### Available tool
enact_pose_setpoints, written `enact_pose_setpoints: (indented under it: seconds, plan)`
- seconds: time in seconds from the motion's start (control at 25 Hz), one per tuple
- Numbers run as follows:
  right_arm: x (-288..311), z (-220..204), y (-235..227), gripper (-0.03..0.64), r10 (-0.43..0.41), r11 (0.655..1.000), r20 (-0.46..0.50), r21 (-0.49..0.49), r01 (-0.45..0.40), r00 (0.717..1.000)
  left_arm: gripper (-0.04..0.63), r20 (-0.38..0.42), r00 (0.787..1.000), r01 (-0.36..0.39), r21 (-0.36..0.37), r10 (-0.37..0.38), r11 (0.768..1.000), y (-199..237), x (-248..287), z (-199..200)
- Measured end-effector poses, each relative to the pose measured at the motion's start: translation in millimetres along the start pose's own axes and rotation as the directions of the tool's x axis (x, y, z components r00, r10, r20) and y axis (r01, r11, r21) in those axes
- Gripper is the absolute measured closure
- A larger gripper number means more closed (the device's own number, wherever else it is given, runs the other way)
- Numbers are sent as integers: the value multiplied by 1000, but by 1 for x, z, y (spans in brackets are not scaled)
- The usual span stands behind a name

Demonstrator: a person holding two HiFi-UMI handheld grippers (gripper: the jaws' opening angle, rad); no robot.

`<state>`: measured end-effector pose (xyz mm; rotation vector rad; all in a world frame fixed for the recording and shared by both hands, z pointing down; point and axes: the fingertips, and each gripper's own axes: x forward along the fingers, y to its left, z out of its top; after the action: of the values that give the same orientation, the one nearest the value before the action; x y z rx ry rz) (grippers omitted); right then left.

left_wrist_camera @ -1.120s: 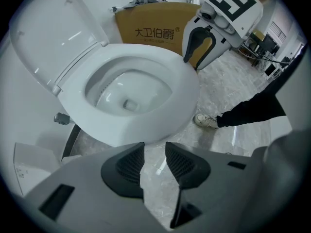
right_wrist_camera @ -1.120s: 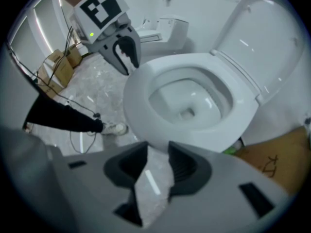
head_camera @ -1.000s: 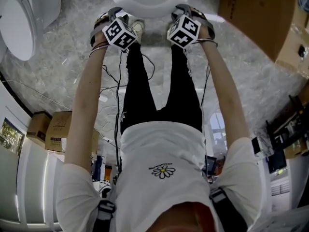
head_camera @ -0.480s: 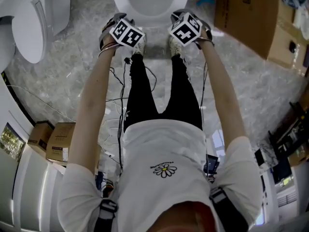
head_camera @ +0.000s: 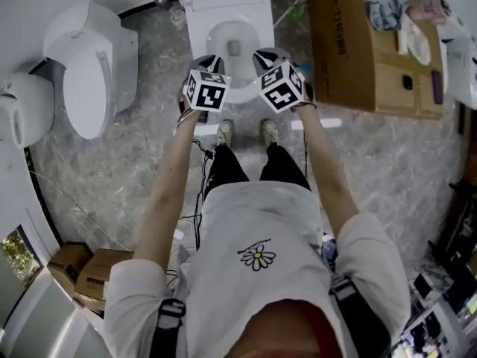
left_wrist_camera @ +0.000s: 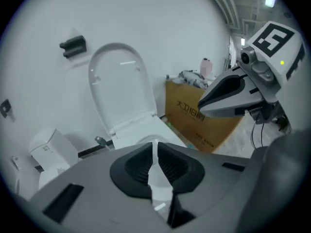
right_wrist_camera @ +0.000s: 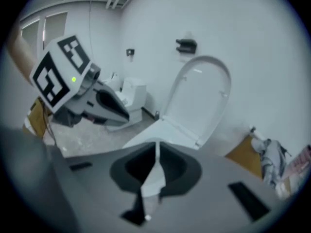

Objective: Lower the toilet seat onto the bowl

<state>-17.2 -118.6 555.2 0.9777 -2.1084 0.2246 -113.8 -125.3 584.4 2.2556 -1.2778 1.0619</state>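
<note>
The white toilet bowl stands straight ahead of the person's feet. Its seat and lid stand upright against the wall, also seen in the right gripper view. Both grippers hang side by side above the front of the bowl and point at the raised seat without touching it. The left gripper has its jaws closing, down to a thin slit with nothing between them. The right gripper is closing too, with its pads nearly together and nothing between them.
A second white toilet stands to the left. A big cardboard box with clothes on top stands close on the right. Small boxes and cables lie on the marble floor behind. A black fixture is on the wall.
The head view has pulled back, so the whole toilet and the raised seat now show. Both grippers have come closer together and stand over the bowl's front.
</note>
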Motion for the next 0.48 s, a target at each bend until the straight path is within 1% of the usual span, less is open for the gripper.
enact_pose_setpoints:
  seconds: [0.04,0.12,0.2,0.24,0.28,0.36,0.44,0.48]
  plan:
    - [-20,15,-3,572,-35,999,39,29,34,999,553,37,999,-2,-13,2,1000,-6,-18,13]
    - [-62,41,-11,575,-118,990,103,85,110,988,555,115,993,13,-50,-7,999,-22,-54,39]
    - [-101,70,-23,577,-208,972,179,144,184,962,557,222,975,9,-72,7,997,-27,-90,77]
    - [-120,85,-26,578,-246,962,227,176,209,942,567,283,959,-10,-73,30,997,-25,-109,96]
    - [-139,99,-26,578,-276,953,276,204,224,921,569,344,937,-38,-75,61,996,-23,-130,114]
    - [-175,117,-21,580,-313,942,368,241,235,876,572,451,882,-93,-113,135,989,-21,-171,140]
    - [-209,123,-12,580,-337,932,440,278,230,832,574,534,823,-115,-175,193,978,-26,-211,151]
    - [-223,125,-9,581,-352,924,466,309,223,812,575,568,796,-114,-197,208,974,-28,-228,155]
